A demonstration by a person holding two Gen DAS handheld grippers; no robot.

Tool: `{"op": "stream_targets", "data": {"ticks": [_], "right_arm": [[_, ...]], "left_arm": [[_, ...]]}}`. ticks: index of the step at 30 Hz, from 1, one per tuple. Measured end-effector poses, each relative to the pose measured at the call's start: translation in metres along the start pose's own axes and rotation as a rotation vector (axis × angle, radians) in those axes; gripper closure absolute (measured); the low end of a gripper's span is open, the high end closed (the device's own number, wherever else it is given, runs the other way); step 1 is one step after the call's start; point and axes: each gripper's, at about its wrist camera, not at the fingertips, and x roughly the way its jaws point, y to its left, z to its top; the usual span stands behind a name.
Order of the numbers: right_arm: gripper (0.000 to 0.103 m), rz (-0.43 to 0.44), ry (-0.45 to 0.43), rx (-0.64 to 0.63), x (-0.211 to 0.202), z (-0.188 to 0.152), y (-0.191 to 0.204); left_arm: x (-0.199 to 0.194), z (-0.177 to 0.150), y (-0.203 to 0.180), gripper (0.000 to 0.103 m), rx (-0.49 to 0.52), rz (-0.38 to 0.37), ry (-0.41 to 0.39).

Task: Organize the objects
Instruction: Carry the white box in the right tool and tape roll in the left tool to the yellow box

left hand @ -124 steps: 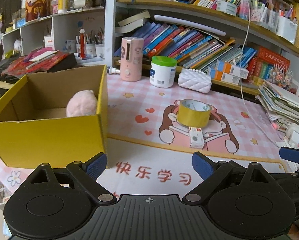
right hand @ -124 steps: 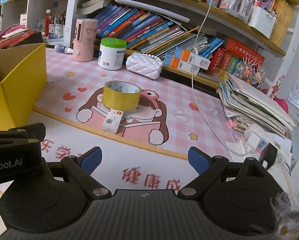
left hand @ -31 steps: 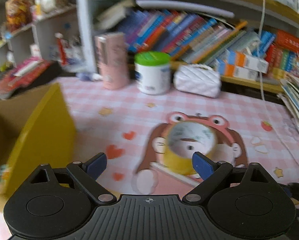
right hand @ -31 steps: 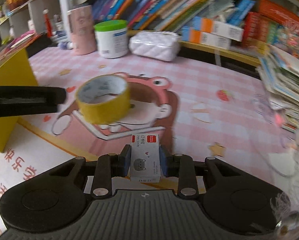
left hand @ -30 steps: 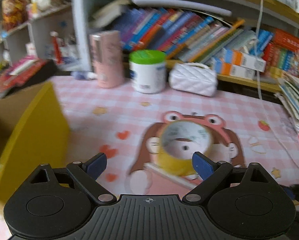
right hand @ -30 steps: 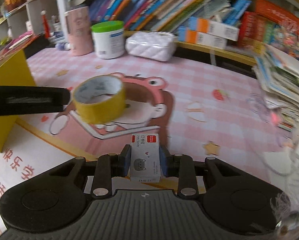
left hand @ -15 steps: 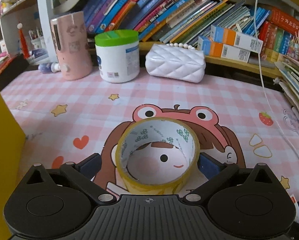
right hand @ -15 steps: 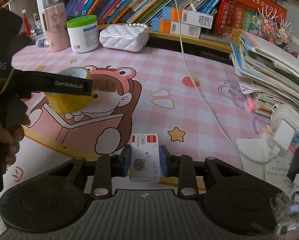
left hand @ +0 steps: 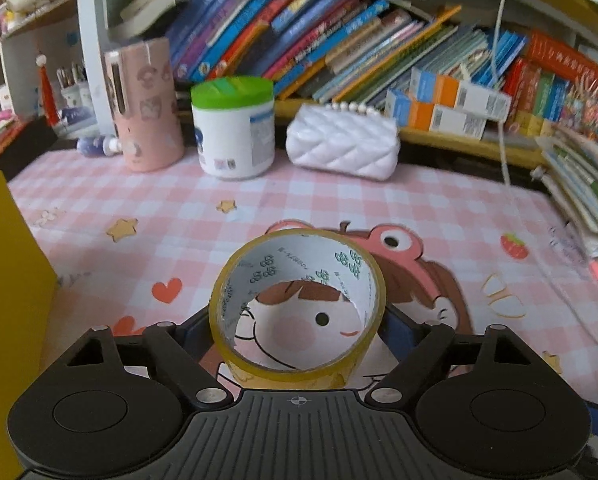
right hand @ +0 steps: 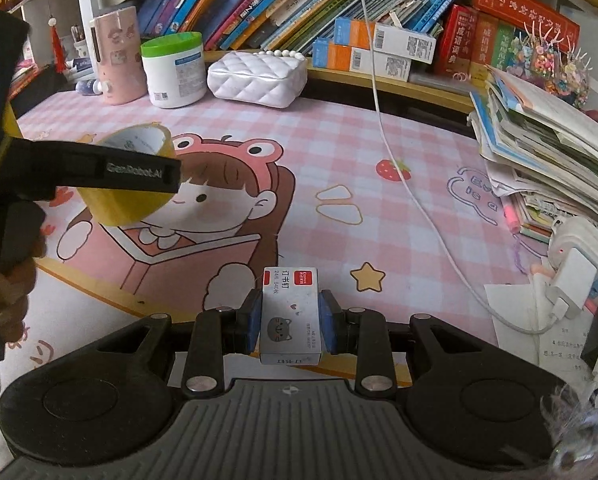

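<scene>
The tabletop (left hand: 439,208) is covered by a pink checked mat with a cartoon girl reading a book, and shelves full of books stand behind it. At the left edge a yellow box (left hand: 7,280) shows only one wall; I judge it is the place where the loose things must go, because the task is to put objects in order and it stands open near the hands.

At the back, a pink cylinder (left hand: 145,104), a white jar with a green lid (left hand: 233,128) and a white quilted purse (left hand: 343,144) stand in a row close to the shelf, well apart from the work.

The roll of yellow tape (left hand: 299,308) is between the fingers of the left tongs (left hand: 299,328). The jaws have just been closing, and their blue pads now sit against both sides of the roll, so the roll is pinched across its width. In the right wrist view the roll hangs tilted under the black arm of these tongs, which suggests it is lifted from the mat.

The right tongs (right hand: 290,320) are pressed together on a small white box of staples (right hand: 290,312). It is held upright between the pads, above the mat, likely waiting for its turn to be put away.
</scene>
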Motion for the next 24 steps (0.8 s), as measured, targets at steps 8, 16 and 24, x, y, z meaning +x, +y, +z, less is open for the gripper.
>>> {"op": "stream_targets", "data": {"ticks": [8,16,24], "right_arm": [[0.075,0.012,-0.035,0.006,-0.01,0.002,0.015],[0.075,0.031,-0.037,0.035,-0.029,-0.002,0.042],[0.075,0.038,-0.045,0.03,-0.06,-0.022,0.085]], "left_arm": [[-0.05,-0.007,0.008,0.017,-0.025,-0.006,-0.06],[-0.103,-0.032,0.031,0.017,-0.056,-0.017,-0.093],[-0.157,-0.063,0.059,0.017,-0.06,-0.035,-0.126]]}}
